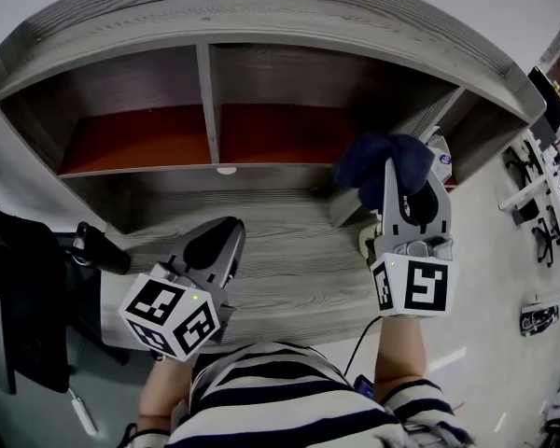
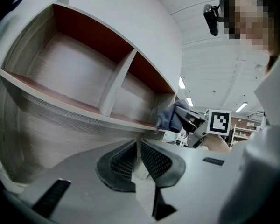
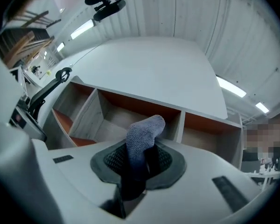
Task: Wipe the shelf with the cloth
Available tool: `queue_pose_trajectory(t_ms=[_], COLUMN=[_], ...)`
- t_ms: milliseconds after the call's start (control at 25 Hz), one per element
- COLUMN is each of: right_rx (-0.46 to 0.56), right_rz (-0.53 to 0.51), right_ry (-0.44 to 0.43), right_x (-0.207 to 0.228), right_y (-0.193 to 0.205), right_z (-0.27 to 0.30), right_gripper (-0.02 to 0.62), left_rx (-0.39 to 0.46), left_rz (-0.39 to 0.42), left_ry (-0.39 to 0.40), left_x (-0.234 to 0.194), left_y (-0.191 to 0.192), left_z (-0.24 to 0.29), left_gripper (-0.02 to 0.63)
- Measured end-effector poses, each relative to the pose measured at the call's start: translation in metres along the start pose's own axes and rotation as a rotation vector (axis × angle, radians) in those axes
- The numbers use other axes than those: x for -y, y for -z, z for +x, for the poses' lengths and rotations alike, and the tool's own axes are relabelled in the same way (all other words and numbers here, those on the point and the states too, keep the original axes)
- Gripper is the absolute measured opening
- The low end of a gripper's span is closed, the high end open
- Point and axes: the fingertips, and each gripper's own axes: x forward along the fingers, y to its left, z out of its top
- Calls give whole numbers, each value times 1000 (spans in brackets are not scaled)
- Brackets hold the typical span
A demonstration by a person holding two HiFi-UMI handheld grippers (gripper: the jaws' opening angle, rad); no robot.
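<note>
The grey wood shelf unit (image 1: 289, 250) has two upper compartments with red-brown backs, split by an upright divider (image 1: 205, 101). A dark blue cloth (image 1: 383, 157) hangs bunched in front of the right compartment's lower edge, and my right gripper (image 1: 397, 174) is shut on it. In the right gripper view the cloth (image 3: 142, 136) sticks up between the pads of the right gripper (image 3: 140, 161). My left gripper (image 1: 219, 239) hovers over the lower board at the left. The jaws of the left gripper (image 2: 137, 160) stand almost together with nothing between them. The cloth (image 2: 170, 117) also shows in the left gripper view.
A black chair or stand (image 1: 19, 287) with a dark handle (image 1: 98, 248) sits at the unit's left end. At the right, the unit's side panel (image 1: 420, 124) stands close to the cloth. Desks and chairs (image 1: 541, 203) fill the floor to the right.
</note>
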Motion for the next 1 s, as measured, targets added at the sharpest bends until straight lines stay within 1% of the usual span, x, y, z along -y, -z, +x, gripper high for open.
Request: queue_pose_trajectory(t_ms=[200,440,720,1000], right_rx=[-6,-48,-121,-179], right_rz=[77,174,222,262], right_ry=[-42,-101,-180,-237], right_x=[-15,-35,-64,-88], right_y=[7,25,52,74], right_z=[-16,-31,-41,-49], right_gripper=[92,92,92,91], left_rx=[8,21,23,9], left_rz=[8,-3,-8,-17], left_ry=[-17,-31,-42,-54], left_x=[-2,-7,-10,-13], left_y=[-1,0,3,10], left_z=[0,-2,-4,-6], left_gripper=[40,40,40,40])
